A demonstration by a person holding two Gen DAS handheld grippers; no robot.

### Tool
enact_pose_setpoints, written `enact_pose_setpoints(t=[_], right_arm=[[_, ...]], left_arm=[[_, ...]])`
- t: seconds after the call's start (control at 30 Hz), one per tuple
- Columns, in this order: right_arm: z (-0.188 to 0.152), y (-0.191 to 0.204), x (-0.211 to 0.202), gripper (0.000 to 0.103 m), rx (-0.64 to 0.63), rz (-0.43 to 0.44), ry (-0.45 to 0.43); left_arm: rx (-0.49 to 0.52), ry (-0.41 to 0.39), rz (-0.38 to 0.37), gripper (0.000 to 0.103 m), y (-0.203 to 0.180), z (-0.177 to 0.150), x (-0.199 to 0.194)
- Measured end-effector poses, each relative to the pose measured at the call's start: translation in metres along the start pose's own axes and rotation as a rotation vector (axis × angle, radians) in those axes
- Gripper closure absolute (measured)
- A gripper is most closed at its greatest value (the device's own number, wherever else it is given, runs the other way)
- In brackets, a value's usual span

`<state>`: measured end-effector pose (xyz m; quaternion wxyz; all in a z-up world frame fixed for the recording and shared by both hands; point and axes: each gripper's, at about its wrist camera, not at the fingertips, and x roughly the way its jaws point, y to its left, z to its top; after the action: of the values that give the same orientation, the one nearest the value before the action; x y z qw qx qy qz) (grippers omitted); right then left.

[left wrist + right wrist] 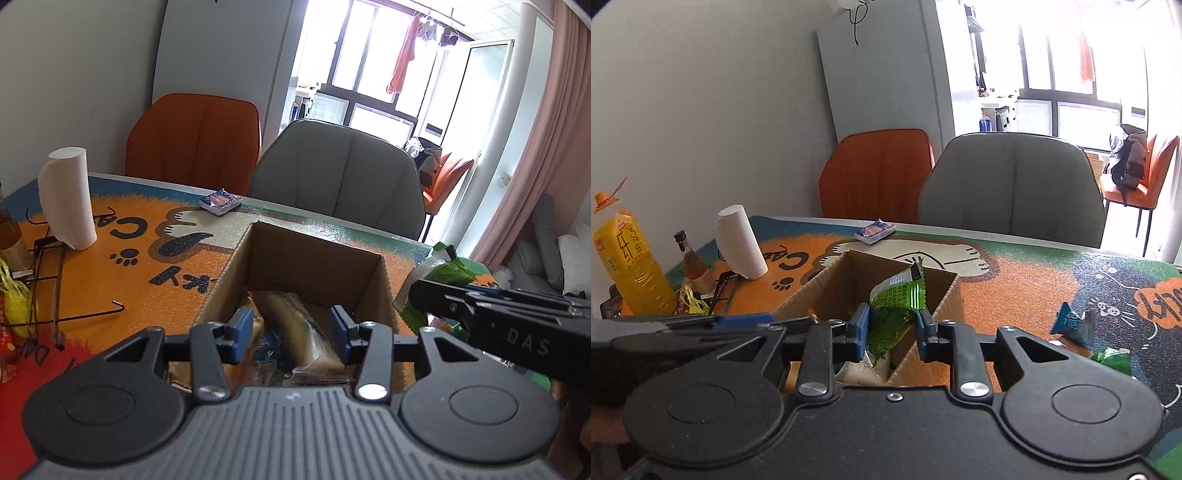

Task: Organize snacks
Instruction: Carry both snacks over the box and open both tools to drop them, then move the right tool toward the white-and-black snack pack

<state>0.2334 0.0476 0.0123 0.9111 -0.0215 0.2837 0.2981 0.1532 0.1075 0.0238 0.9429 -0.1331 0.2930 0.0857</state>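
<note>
1. Left gripper (291,332) – jaws spread over the box (317,258), nothing pinched. The long bar (303,328) between the pads lies down in the box, apart from both; I judge it delivered.
2. Right gripper (892,328) – pressed onto a green packet (897,310), holding it upright above the box's open top, near its right wall. This packet is not yet dropped in.
3. Inside the box: the bar plus other wrappers under it, too jumbled to count. So part of the sorting looks done.
4. Just right of the box, on the mat (1034,288) – a blue packet (1073,325) and a second green one (1112,360) lie loose, waiting.
5. Farther back, near the table's far edge, a small blue pack (875,230) sits alone, well apart from the box.
6. Far left: a paper roll (740,242) and bottles (628,266) – whether they belong to the job I cannot tell.
7. Judgement: roughly midway – one drop pending, at least three snacks left outside.
</note>
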Motion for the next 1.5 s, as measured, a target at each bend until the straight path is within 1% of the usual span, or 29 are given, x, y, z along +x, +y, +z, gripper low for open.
enact_pose_setpoints(t=[0.17,0.27,0.33,0.37,0.4,0.5,0.57,0.6,0.63,0.67,0.77,0.8,0.87,0.93,1.17,1.4,1.5], right_arm=[[0.004,0.003,0.003,0.079,0.007,0.011,-0.009],[0.007,0.002,0.001,0.077,0.036,0.050,-0.039],[0.008,0.000,-0.001,0.072,0.059,0.071,-0.045],[0.008,-0.001,-0.002,0.068,0.061,0.062,-0.046],[0.008,-0.001,-0.004,0.067,0.061,0.055,-0.047],[0.004,-0.006,-0.011,0.055,0.074,0.048,-0.049],[0.001,-0.009,-0.018,0.042,0.080,0.034,-0.056],[-0.001,-0.011,-0.021,0.040,0.082,0.028,-0.057],[-0.003,-0.013,-0.024,0.034,0.085,0.021,-0.058],[-0.006,-0.016,-0.028,0.027,0.088,0.013,-0.060],[-0.014,-0.024,-0.037,0.014,0.100,-0.012,-0.063],[-0.016,-0.027,-0.040,0.012,0.106,-0.018,-0.060],[-0.021,-0.034,-0.046,0.002,0.125,-0.025,-0.060],[-0.026,-0.040,-0.051,0.000,0.138,-0.031,-0.057],[-0.041,-0.060,-0.065,0.000,0.178,-0.061,-0.037],[-0.052,-0.078,-0.079,0.000,0.211,-0.101,-0.040],[-0.056,-0.085,-0.084,0.000,0.228,-0.116,-0.037]], left_arm=[[-0.017,0.004,-0.001,0.049,0.008,-0.003,-0.007],[-0.029,0.000,0.003,0.044,0.011,-0.005,-0.009],[-0.045,0.001,0.003,0.037,0.013,-0.006,-0.011],[-0.053,0.001,-0.001,0.031,0.014,-0.007,-0.012],[-0.060,0.002,-0.004,0.026,0.014,-0.008,-0.013],[-0.066,0.005,-0.010,0.022,0.011,-0.010,-0.015],[-0.064,0.010,-0.008,0.019,0.008,-0.011,-0.015],[-0.063,0.010,-0.008,0.019,0.006,-0.012,-0.016],[-0.064,0.008,-0.009,0.017,0.005,-0.013,-0.016],[-0.066,0.007,-0.008,0.014,0.003,-0.014,-0.017],[-0.064,-0.007,-0.008,0.006,-0.002,-0.018,-0.020],[-0.061,-0.009,-0.010,0.004,-0.003,-0.019,-0.020],[-0.063,-0.006,-0.017,0.000,-0.006,-0.021,-0.021],[-0.062,-0.007,-0.026,0.000,-0.010,-0.023,-0.022],[-0.041,0.006,-0.061,0.000,-0.027,-0.032,-0.026],[-0.003,0.013,-0.106,0.000,-0.048,-0.038,-0.029],[0.004,0.010,-0.110,0.000,-0.057,-0.040,-0.029]])
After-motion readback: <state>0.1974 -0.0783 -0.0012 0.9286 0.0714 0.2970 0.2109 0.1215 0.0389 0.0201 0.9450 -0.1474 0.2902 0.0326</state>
